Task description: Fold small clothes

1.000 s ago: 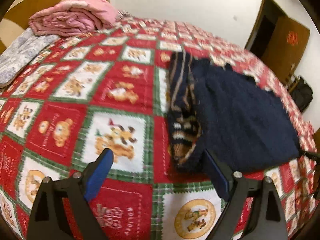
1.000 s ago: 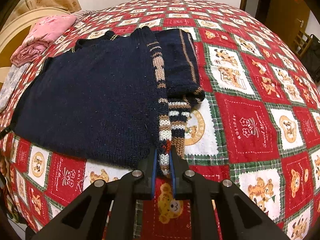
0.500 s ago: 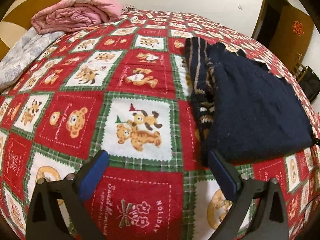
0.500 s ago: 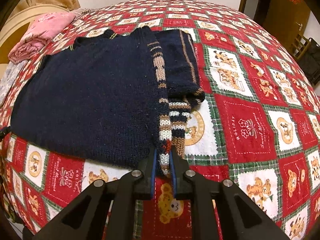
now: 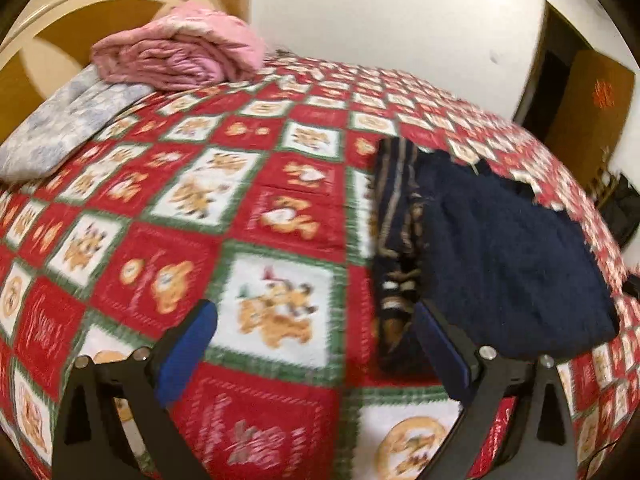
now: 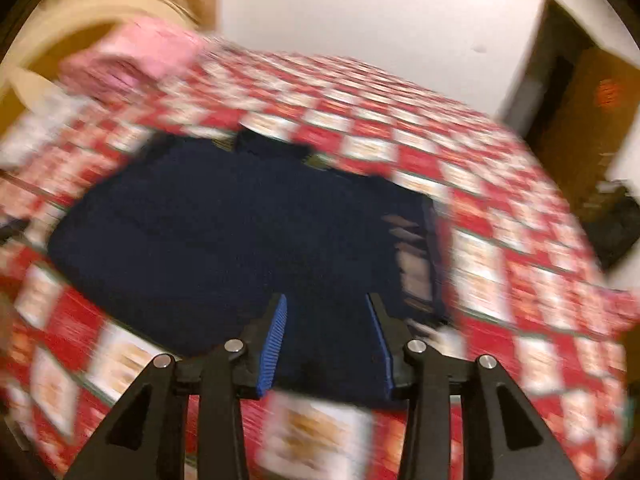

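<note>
Released from my right gripper (image 6: 326,340), whose fingers are opening empty, the sweater (image 5: 508,264) lies half-folded on the bed (image 5: 280,400); left gripper (image 5: 316,344) fingers wide apart; further folds remain.

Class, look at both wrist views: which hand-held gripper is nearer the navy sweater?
Right. The right hand-held gripper hangs over the navy sweater, jaws opening with nothing pinched. The left hand-held gripper hangs wide open beside its striped edge.
</note>
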`<state>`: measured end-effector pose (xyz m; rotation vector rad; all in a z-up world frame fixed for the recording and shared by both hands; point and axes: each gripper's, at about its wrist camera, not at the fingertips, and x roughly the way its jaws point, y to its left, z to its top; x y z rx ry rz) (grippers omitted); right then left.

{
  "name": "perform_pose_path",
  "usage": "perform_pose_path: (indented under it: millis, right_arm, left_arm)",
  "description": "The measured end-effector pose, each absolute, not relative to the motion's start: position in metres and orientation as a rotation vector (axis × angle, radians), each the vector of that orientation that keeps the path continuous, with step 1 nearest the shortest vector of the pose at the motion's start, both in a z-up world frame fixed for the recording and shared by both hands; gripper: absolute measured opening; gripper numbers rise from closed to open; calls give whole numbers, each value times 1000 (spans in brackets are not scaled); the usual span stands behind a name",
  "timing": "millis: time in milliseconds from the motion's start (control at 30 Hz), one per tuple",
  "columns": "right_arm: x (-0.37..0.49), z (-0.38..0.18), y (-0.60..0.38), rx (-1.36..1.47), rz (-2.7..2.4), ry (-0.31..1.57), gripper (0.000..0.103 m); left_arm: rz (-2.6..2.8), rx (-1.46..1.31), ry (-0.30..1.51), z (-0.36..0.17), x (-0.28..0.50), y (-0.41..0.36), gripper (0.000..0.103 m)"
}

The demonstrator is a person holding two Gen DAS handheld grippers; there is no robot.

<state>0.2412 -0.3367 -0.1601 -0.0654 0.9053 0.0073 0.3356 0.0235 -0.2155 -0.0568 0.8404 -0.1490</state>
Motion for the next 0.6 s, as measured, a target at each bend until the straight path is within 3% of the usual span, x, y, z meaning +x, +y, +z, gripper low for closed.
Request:
perform_pose_path:
  millis: [233, 400, 600]
  right_arm:
    - [292, -196, -295, -92, 85, 992, 41]
    - [298, -245, -286, -126, 80, 1098, 41]
    - [286, -237, -285, -107, 58, 1034, 43]
  left_arm:
    - [-131, 105, 887, -238, 349, -3, 102]
    - [-177, 75, 905, -243, 351, 2, 103]
    - [-186, 46, 857, -217, 356, 7, 103]
